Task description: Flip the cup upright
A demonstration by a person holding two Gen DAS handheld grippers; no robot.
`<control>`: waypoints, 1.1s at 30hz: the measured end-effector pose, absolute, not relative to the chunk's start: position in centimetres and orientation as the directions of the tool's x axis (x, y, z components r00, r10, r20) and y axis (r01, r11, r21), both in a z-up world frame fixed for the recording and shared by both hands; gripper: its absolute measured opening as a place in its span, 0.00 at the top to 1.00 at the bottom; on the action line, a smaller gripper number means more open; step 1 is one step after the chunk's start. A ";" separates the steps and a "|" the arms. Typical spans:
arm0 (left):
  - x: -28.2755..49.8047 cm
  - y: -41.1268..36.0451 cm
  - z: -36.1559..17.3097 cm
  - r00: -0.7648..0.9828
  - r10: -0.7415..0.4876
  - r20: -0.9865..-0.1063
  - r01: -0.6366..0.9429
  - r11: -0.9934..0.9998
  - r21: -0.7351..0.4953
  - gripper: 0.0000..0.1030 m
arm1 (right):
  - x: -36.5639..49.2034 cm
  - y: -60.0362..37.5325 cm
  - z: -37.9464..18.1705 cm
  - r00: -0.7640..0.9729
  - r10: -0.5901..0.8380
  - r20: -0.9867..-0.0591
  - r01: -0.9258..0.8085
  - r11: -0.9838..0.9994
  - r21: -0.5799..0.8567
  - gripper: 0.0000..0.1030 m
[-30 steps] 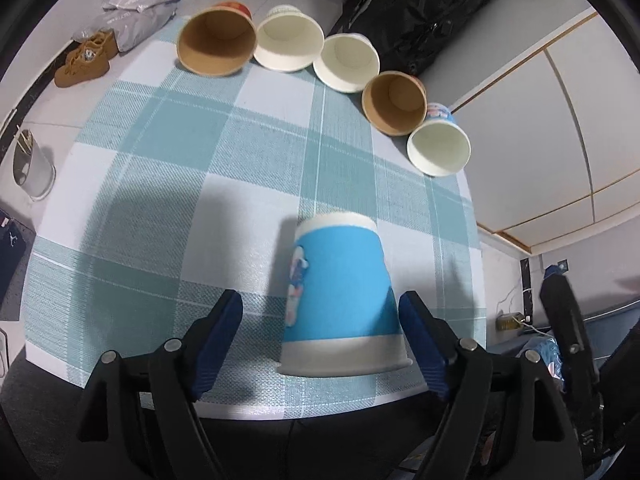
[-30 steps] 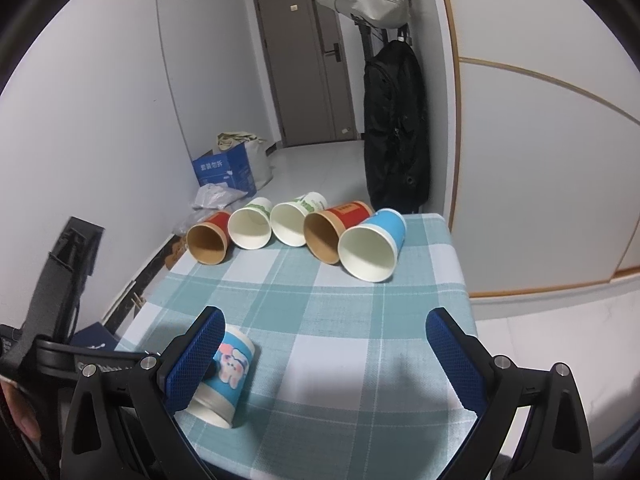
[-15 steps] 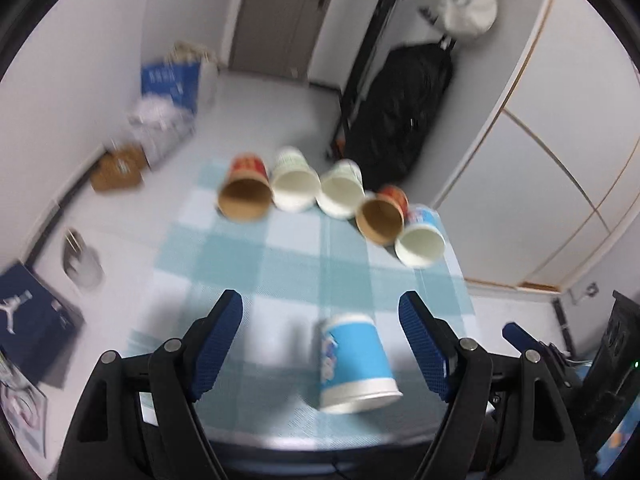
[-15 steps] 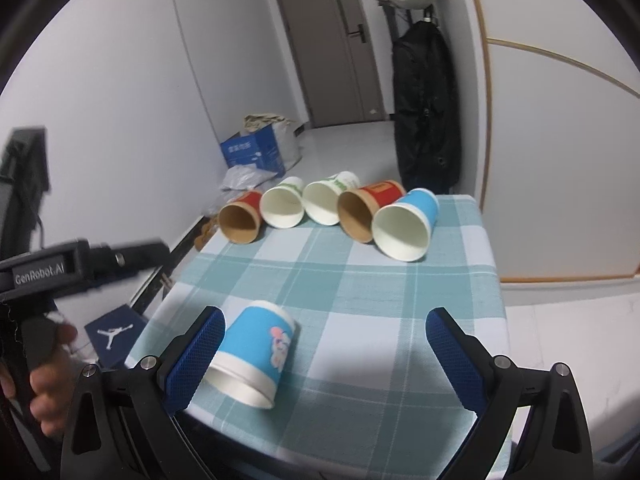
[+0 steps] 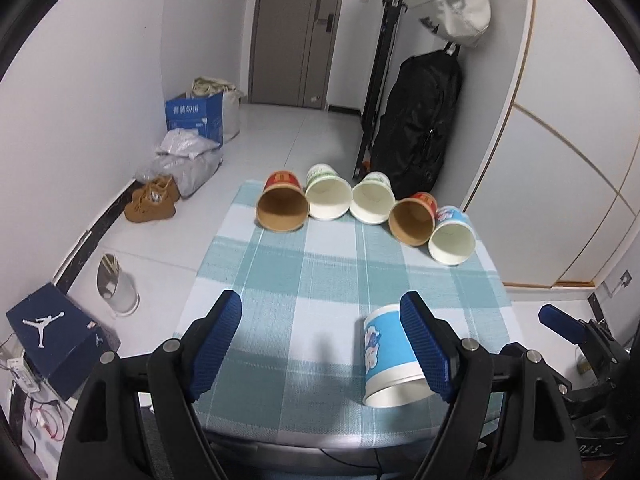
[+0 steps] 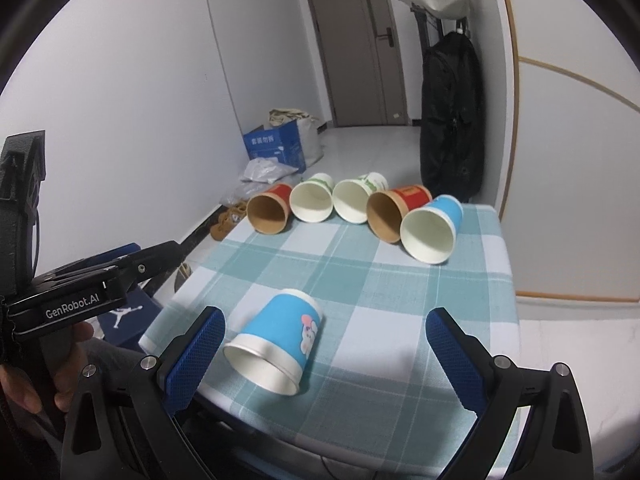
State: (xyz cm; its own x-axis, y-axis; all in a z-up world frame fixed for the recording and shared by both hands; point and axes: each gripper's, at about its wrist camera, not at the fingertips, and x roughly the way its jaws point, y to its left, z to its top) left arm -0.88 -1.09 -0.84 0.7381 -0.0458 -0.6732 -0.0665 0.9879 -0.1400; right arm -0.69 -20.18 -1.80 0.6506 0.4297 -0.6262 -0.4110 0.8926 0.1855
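A blue paper cup with a cartoon print (image 5: 390, 354) lies on its side near the front edge of the checked table (image 5: 320, 280), mouth toward me; it also shows in the right wrist view (image 6: 280, 340). My left gripper (image 5: 320, 340) is open and empty, held back from the table, the cup beside its right finger. My right gripper (image 6: 324, 356) is open and empty, the cup just inside its left finger. The left gripper's body (image 6: 92, 284) shows at the left of the right wrist view.
Several paper cups lie on their sides in a row at the table's far edge: brown-red (image 5: 282, 206), white-green (image 5: 328, 196), white (image 5: 372, 202), brown (image 5: 414, 218), blue (image 5: 454, 236). A black backpack (image 5: 416, 128), boxes and shoes (image 5: 154, 204) are on the floor.
My left gripper has pulled back and up from around the blue cup. The cup has gone from standing upside down to lying on its side. My right gripper has shifted left toward it.
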 end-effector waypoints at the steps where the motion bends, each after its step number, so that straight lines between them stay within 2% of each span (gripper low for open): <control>1: -0.9 -1.3 -0.8 0.741 -0.040 -0.670 -0.065 0.989 -0.131 0.24 | -0.6 -20.1 -2.0 0.645 0.428 -0.632 -0.411 0.893 0.185 0.01; 11: -1.4 -1.4 -0.4 0.756 -0.044 -0.653 -0.043 0.992 -0.117 0.24 | -0.5 -18.3 -4.2 0.553 0.438 -0.709 -0.477 0.864 0.162 0.02; 26: -1.0 1.2 -0.3 0.741 -0.097 -0.665 -0.092 0.966 -0.243 0.24 | -0.6 -17.1 -5.7 0.496 0.458 -0.738 -0.509 0.842 0.180 0.06; 29: -0.8 1.1 -0.5 0.733 -0.105 -0.672 -0.090 0.964 -0.249 0.24 | -0.7 -16.8 -6.0 0.490 0.457 -0.742 -0.520 0.837 0.172 0.11; 33: -0.4 1.6 -0.8 0.720 -0.114 -0.685 -0.101 0.958 -0.267 0.24 | -0.2 -16.3 -6.7 0.475 0.442 -0.761 -0.516 0.840 0.166 0.23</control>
State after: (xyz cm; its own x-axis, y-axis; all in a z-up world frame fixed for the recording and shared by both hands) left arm -0.44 1.60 -0.82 0.7197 -0.1144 -0.6848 -0.1013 0.9585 -0.2666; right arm -0.24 -16.28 -6.69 0.4746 0.4425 -0.7609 -0.5163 0.8401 0.1664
